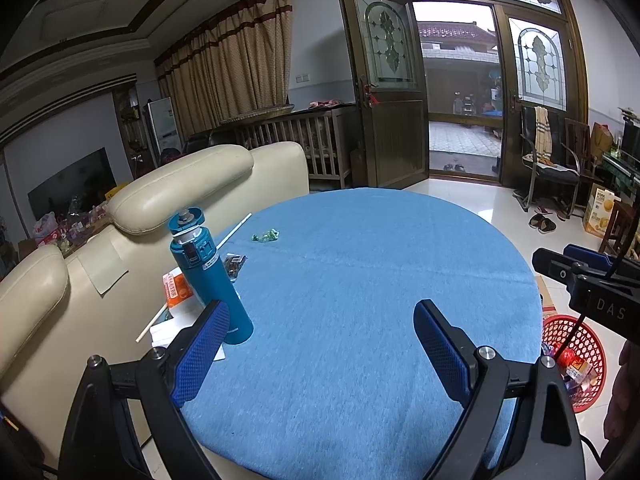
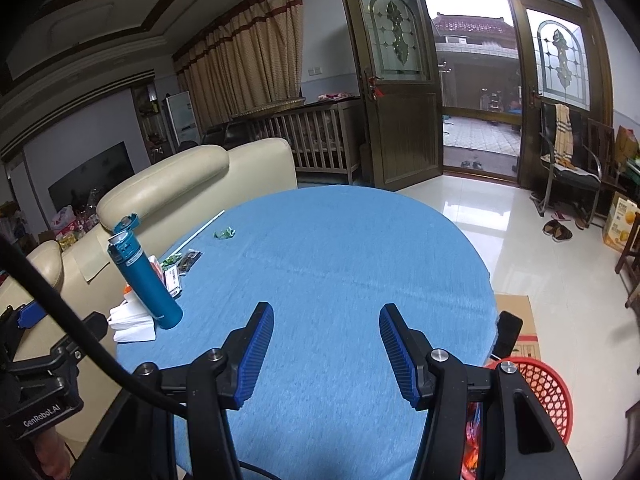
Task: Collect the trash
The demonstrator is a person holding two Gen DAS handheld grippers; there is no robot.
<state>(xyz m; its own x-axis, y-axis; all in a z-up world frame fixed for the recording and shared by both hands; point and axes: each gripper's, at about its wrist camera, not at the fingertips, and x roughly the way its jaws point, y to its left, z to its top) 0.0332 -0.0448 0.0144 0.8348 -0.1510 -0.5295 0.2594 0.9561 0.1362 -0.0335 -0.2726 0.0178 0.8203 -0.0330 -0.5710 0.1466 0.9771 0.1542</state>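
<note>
A round table with a blue cloth (image 1: 360, 280) fills both views (image 2: 340, 272). A green crumpled wrapper (image 1: 265, 235) lies at its far left; it also shows in the right wrist view (image 2: 224, 233). A dark wrapper (image 1: 234, 263) lies beside a teal bottle (image 1: 208, 276) with its lid open, and both show in the right wrist view, the wrapper (image 2: 188, 260) and the bottle (image 2: 144, 276). A red mesh basket (image 1: 576, 360) with trash stands on the floor at the right, also in the right wrist view (image 2: 540, 392). My left gripper (image 1: 322, 322) is open and empty over the table's near part. My right gripper (image 2: 326, 320) is open and empty.
White papers (image 2: 132, 324), an orange packet (image 1: 176, 288) and a white stick (image 1: 234, 232) lie at the table's left edge. A cream sofa (image 1: 180, 188) stands behind the table. A cardboard box (image 2: 516, 316) sits by the basket. Chairs (image 1: 552, 160) and slippers (image 2: 558, 230) stand at the right.
</note>
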